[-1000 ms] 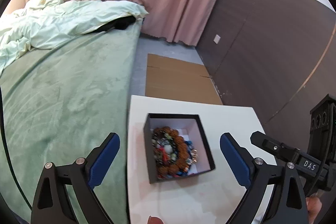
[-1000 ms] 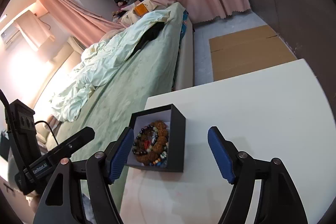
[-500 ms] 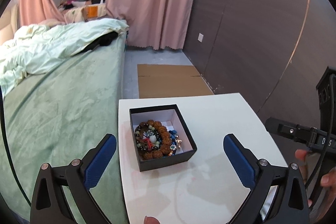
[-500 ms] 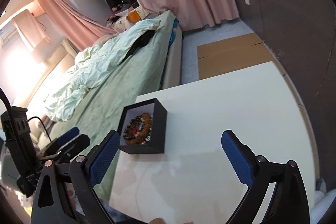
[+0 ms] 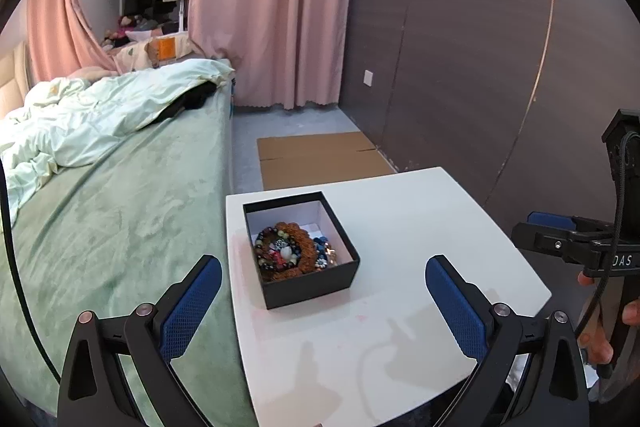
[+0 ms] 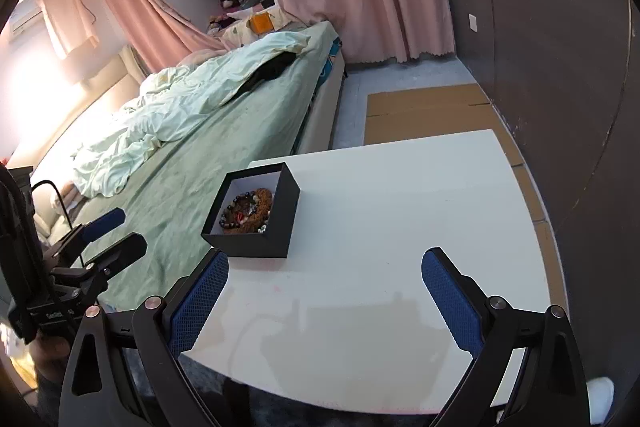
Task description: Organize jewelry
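L to R: green bed (image 5: 120,227) fills the left side, w/ a rumpled pale duvet (image 5: 100,119) on top. Just beside its edge sits the white table (image 5: 420,227). On the table's bed-side part, the black box (image 5: 304,283), lid off, w/ the beaded bracelets (image 5: 286,253) heaped inside, all in the box, none seen loose on the tabletop. Flat cardboard (image 5: 320,155) lies on the floor beyond the table, dark wall panel (image 5: 480,67) at right.

Left gripper (image 5: 322,301): jaws wide, nothing between the blue pads, hovering short of the box. Right gripper (image 6: 324,293): jaws also spread full wide, empty, over bare tabletop w/ the box off toward its left finger.

What changed: a sec ago both cams sat close over the box, right jaws narrower; now both have pulled back and up a bit, box looks smaller and farther, right jaws opened out to max. Box itself looks to be in the same spot.

Meaning, IMO: bracelets are stowed, hands are retreating empty, so the task looks done or nearly so. Only thing possibly left is a lid, and no lid is in view.
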`<state>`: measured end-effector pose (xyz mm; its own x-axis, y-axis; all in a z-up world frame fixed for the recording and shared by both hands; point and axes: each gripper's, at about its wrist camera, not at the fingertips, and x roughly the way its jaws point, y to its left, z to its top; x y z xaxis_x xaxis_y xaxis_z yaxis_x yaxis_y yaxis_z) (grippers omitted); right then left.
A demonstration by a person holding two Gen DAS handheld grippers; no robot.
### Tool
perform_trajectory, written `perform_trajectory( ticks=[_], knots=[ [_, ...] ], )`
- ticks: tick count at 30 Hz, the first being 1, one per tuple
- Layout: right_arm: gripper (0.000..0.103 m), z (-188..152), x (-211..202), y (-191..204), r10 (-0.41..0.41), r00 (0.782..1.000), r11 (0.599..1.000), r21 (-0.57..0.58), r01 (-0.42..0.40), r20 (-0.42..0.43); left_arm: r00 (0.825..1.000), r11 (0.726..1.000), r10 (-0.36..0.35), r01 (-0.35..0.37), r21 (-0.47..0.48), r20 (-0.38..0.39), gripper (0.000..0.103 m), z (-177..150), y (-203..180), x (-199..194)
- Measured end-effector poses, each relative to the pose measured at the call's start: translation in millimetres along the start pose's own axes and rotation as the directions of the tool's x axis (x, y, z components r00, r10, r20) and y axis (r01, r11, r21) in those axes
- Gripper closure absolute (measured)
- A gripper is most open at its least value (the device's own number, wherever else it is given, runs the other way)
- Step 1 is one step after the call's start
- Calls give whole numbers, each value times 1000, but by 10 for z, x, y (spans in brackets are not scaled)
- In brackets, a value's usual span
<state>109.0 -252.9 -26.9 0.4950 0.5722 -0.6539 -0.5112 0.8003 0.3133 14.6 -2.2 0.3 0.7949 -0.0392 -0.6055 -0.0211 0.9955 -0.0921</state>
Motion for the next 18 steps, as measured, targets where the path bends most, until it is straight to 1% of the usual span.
perform_trajectory(
  ticks=[6,13,18],
  knots=[
    [5,-71,-80,52,-14,1000,999,-36,15,12,1000,999,-24,25,-21,14,1,-41,-21,-75],
    [5,-114,-72,91,-12,1000,999,-43,12,3,999,999,-23,24,-26,24,1,-59,-22,-88],
    [5,-109,-88,97,-7,1000,999,-36,8,17,999,998,-35,36,-55,23,1,-62,23,-94]
  ],
)
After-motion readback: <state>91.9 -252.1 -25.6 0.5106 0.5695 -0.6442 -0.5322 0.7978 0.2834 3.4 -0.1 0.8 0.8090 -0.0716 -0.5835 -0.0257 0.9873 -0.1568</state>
